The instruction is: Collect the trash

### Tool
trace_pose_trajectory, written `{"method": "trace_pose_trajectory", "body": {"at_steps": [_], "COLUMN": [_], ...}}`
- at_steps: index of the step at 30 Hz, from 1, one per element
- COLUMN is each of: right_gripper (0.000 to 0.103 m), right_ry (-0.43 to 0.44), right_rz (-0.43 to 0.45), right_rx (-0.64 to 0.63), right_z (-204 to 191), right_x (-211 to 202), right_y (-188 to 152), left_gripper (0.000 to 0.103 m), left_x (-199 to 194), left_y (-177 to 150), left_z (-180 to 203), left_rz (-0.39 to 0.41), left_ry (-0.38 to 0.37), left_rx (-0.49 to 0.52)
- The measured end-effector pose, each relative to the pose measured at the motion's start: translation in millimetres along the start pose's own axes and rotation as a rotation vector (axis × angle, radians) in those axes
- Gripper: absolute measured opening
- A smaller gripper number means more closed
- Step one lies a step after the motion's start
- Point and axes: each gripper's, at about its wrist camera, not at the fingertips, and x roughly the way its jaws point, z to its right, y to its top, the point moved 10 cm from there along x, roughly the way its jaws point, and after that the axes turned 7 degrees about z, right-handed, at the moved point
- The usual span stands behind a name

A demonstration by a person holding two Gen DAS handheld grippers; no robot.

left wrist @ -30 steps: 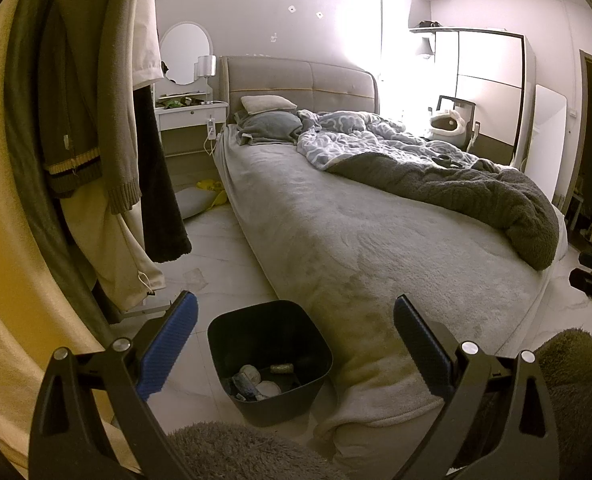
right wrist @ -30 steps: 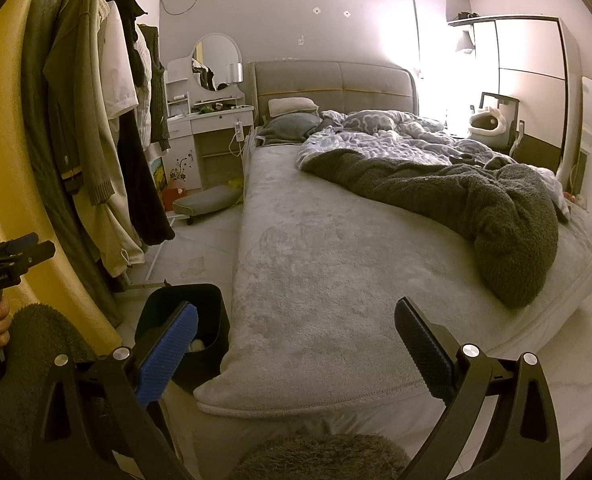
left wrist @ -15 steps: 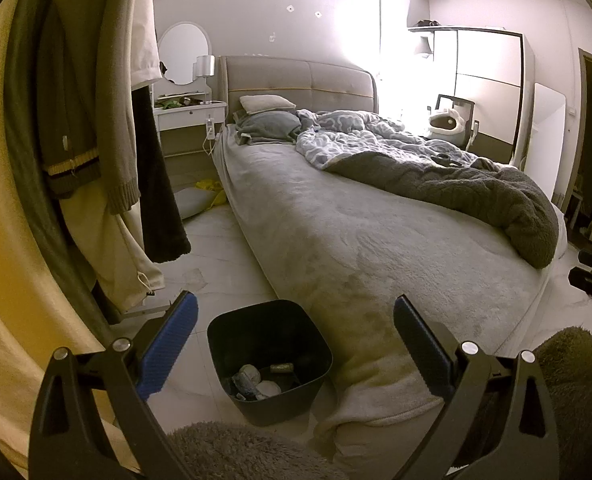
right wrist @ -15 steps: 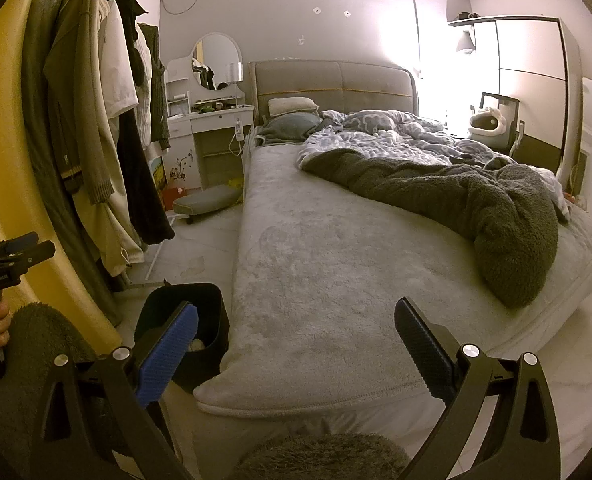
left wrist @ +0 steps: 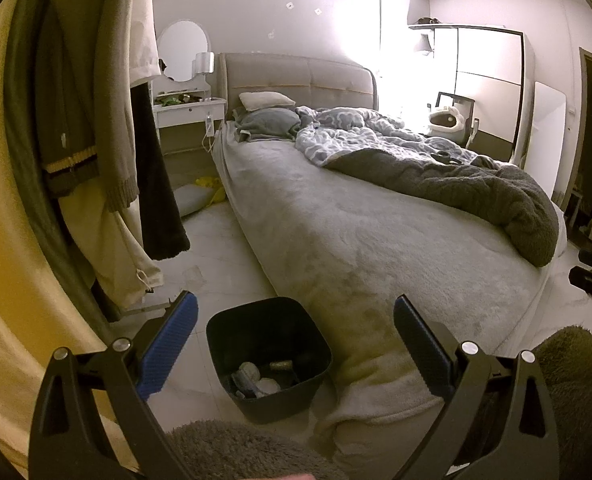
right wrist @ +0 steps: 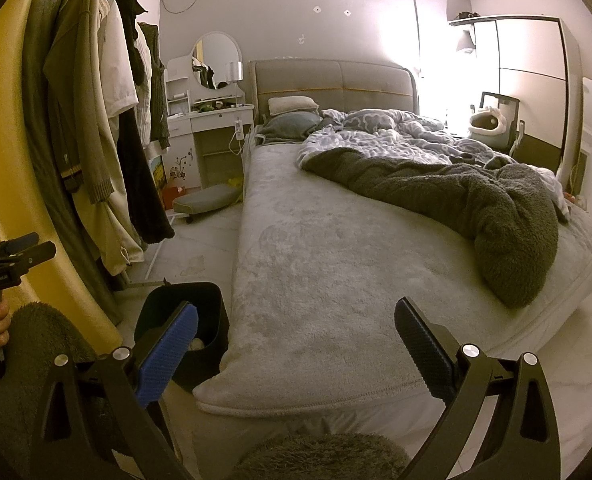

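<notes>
Since the black trash bin point(left wrist: 269, 354) on the floor just beside the foot corner of the bed point(left wrist: 360, 248) already holds a few pale crumpled scraps and a small dark tube-like item, some collecting looks done, though how much is left is hard to judge. Both the left gripper point(left wrist: 293, 342) and the right gripper point(right wrist: 296, 344) hang with fingers wide apart and nothing between them. No obvious litter lies on the grey bedspread; a faint smudge or scrap point(left wrist: 193, 274) on the floor tiles near the hanging coats point(left wrist: 95, 128) may be a stain rather than rubbish, and a yellow thing point(left wrist: 209, 190) by the dressing table point(right wrist: 211, 120) is too small to name. In the right wrist view the blue finger pad covers most of the bin's inside. Whatever is under the bed, behind the rumpled dark blanket point(right wrist: 476, 204) or past the coats cannot be seen.
</notes>
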Motion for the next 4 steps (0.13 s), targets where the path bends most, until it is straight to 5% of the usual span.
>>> {"method": "trace_pose_trajectory", "body": {"at_steps": [4], "right_gripper": [0.1], "right_ry": [0.0], "right_rz": [0.0], "right_rx": [-0.001], "right_z": [0.2], "right_x": [-0.1], "right_y": [0.2], "left_gripper": [0.1], "left_x": [-0.3], "left_y": [-3.7], "left_z": [-0.8], "left_rz": [-0.004], "left_ry": [-0.004], "left_rx": [-0.006]}}
